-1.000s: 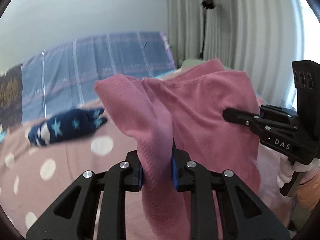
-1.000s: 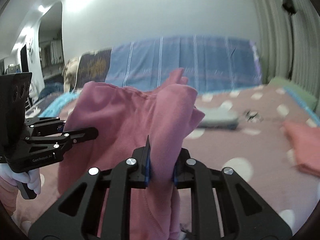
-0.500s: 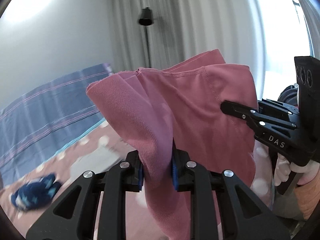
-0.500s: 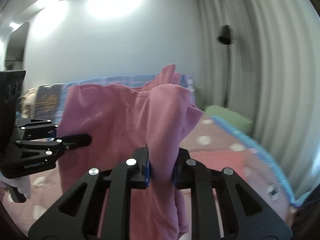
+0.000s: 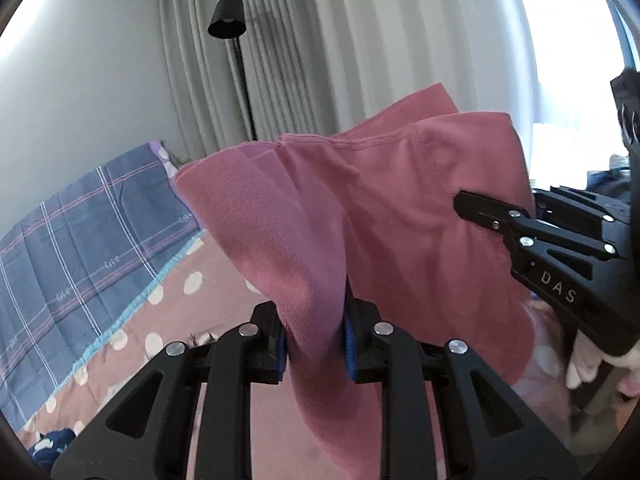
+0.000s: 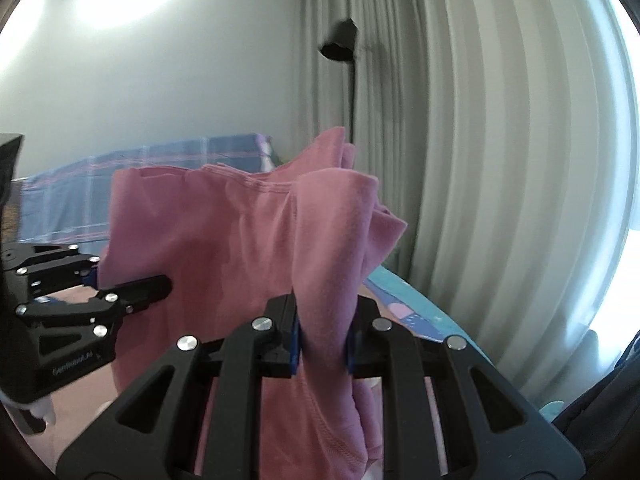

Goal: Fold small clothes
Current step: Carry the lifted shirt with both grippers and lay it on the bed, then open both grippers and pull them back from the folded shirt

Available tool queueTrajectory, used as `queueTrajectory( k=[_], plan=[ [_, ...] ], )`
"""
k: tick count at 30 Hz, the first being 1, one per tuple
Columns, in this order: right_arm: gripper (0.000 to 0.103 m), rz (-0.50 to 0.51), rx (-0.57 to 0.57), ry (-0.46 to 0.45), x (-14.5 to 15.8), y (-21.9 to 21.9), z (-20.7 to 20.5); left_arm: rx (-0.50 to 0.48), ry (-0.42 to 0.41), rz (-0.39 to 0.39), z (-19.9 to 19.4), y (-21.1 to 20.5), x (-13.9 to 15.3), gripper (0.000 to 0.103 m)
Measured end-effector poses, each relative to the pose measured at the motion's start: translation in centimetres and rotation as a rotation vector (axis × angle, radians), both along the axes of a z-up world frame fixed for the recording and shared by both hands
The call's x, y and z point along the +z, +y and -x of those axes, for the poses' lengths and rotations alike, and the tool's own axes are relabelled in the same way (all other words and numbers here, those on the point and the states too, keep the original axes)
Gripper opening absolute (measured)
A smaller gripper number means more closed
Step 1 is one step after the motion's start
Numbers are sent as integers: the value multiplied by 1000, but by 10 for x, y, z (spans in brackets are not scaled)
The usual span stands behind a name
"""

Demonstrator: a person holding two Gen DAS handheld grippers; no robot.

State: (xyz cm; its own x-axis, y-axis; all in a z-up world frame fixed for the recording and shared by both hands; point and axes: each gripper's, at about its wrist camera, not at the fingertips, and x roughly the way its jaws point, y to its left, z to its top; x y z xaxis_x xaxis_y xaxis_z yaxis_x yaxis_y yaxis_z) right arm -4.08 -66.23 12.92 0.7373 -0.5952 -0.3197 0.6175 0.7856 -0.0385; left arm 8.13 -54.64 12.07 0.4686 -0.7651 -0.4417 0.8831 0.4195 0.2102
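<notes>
- Left claw (image 5: 314,338): we are letting its jaws ease apart, blue pads still pressing a bunched fold of the pink garment (image 5: 384,216).
- Right claw (image 6: 322,344): nearly closed, pinching the garment's other side; we judge the two grips keep the cloth spread for laying flat.
- Garment: hanging in air between both claws, clear above the bed (image 5: 168,312).
- Edges: stitched hem runs across the top; lower cloth dangles loose.
- Room: dotted bedspread lies open below; curtain (image 6: 480,160) and lamp (image 5: 227,20) stand well apart.
</notes>
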Motion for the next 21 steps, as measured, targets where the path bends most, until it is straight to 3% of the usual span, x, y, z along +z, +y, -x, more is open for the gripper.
queueTrajectory(
  k=[1, 2, 3, 4, 5, 7, 9, 11, 12, 13, 14, 17, 21],
  plan=[
    [18, 4, -23, 15, -6, -13, -15, 23, -13, 5, -6, -10, -5, 39],
    [28, 6, -52, 33, -15, -26, -30, 87, -54, 2, -19, -27, -16, 61],
    [53, -23, -120, 82, -31, -45, -45, 142, -75, -20, -29, -37, -27, 69],
    [60, -75, -169, 122, -45, -59, -51, 184, -71, -52, -37, -43, -39, 70],
    [56, -136, -182, 131, -60, -69, -53, 189, -24, -84, -46, -45, -56, 70],
    [52, -276, -99, 77, -95, -73, -41, 153, 63, -124, -57, -38, -90, 70],
    [52, -344, -56, 103, -135, -65, -33, 104, 69, -199, -58, -31, -128, 70],
    [52, -402, -32, 198, -180, -49, -34, 47, 52, -289, -52, -27, -167, 70],
    [53, -368, -32, 217, -201, -40, -32, 35, 36, -310, -49, -22, -179, 70],
    [53, -288, -38, 184, -206, -27, -28, 25, 20, -299, -44, -14, -189, 70],
    [53, -271, -43, 188, -209, -20, -25, 28, 15, -282, -42, -7, -193, 70],
    [53, -344, -54, 164, -207, -18, -14, 41, 56, -268, -39, -2, -190, 69],
    [54, -345, -67, 224, -200, 2, 6, 17, 95, -246, -23, 18, -182, 69]
  ],
)
